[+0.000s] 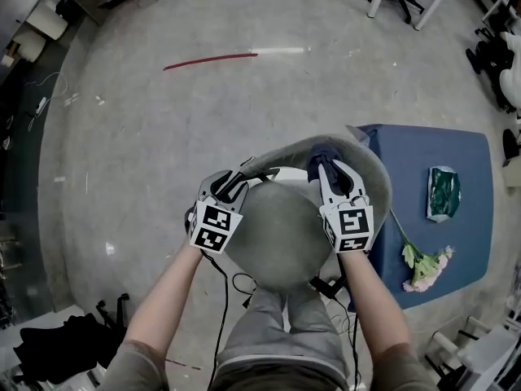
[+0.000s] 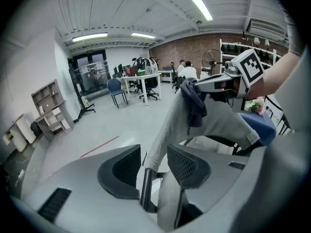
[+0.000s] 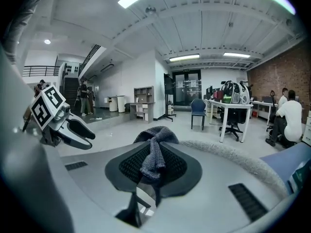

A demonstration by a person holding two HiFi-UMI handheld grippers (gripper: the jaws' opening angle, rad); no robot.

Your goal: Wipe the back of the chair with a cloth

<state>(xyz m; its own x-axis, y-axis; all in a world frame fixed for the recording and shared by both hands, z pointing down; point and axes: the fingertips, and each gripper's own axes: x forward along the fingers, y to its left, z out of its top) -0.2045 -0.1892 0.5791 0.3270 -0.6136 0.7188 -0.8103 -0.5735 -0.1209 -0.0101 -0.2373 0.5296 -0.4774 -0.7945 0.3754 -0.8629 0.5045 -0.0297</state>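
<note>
The right gripper [image 3: 154, 165] is clamped on a dark grey-blue cloth [image 3: 155, 147], which bunches over its closed tips and rests on the top rim of the chair back [image 1: 372, 172], towards the rim's right half. The left gripper [image 2: 153, 165] stands narrowly open, with the rim's left end in the gap; whether they touch is unclear

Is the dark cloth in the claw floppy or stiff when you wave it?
Probably floppy: the cloth hangs bunched and drooping from the right claw. Likely light and not slippery too, since its knit looks fuzzy.
</note>
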